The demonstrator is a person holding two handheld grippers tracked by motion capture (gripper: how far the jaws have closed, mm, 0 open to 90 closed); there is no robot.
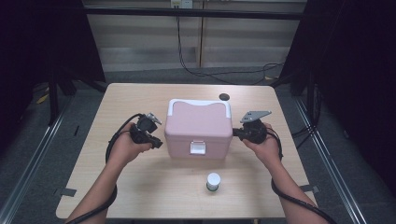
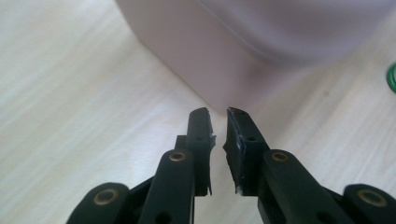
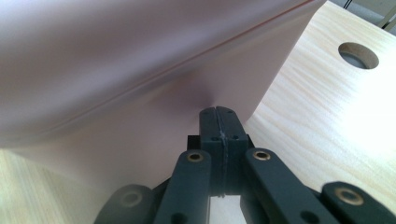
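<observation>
A pink cooler box (image 1: 198, 128) with a white handle and a white front latch (image 1: 197, 148) stands at the middle of the table. My left gripper (image 1: 159, 143) is at the box's left side, low near its front corner. In the left gripper view its jaws (image 2: 219, 114) stand a narrow gap apart with nothing between them, just short of the box's pink wall (image 2: 224, 51). My right gripper (image 1: 235, 134) is at the box's right side. In the right gripper view its jaws (image 3: 218, 110) are shut pad to pad, with their tips at the box's side wall (image 3: 140, 70).
A small white-capped container with a green band (image 1: 213, 182) stands in front of the box near the table's front edge; its green rim (image 2: 391, 77) shows at the right of the left gripper view. A round cable hole (image 1: 224, 97) lies behind the box. Cables run over the floor beyond the table.
</observation>
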